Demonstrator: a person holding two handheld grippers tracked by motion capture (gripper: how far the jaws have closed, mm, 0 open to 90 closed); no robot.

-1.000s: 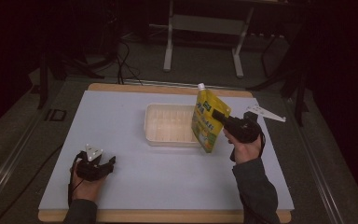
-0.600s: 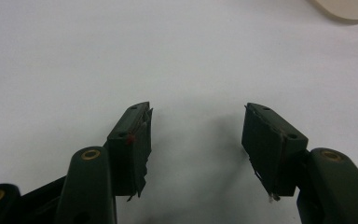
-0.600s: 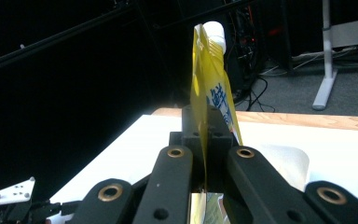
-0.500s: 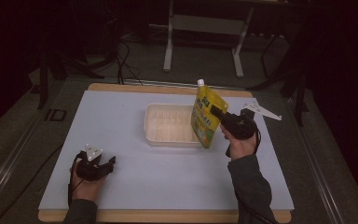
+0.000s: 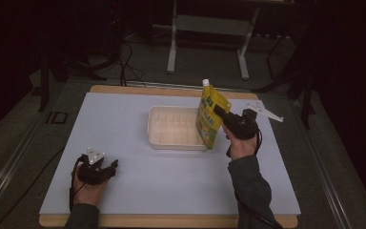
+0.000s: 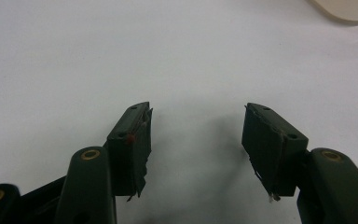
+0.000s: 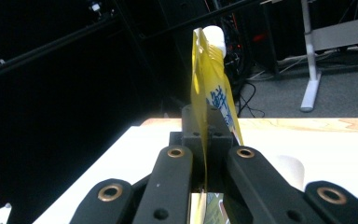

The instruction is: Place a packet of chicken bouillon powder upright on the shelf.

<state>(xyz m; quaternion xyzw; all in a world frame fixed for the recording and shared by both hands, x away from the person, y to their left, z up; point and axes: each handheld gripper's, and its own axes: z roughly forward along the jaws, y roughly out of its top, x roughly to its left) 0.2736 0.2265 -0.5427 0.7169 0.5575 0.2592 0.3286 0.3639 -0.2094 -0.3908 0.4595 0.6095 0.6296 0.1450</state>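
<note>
A yellow spouted pouch with a white cap hangs upright at the right edge of a cream plastic tray. My right gripper is shut on the pouch's side, its jaws clamped on the thin yellow film. The pouch's lower end dips just over the tray's right rim. My left gripper rests low on the white mat at the near left, pointing right. Its two black jaws stand apart in the left gripper view, nothing between them.
The white mat covers a wooden tabletop with a bare wooden edge at the front and back. A corner of the tray shows at the top right of the left gripper view. Dark floor, cables and a metal stand lie beyond the table.
My right hand has shifted the pouch slightly right and toward the far side, above the tray's right rim. The left hand has not moved.
</note>
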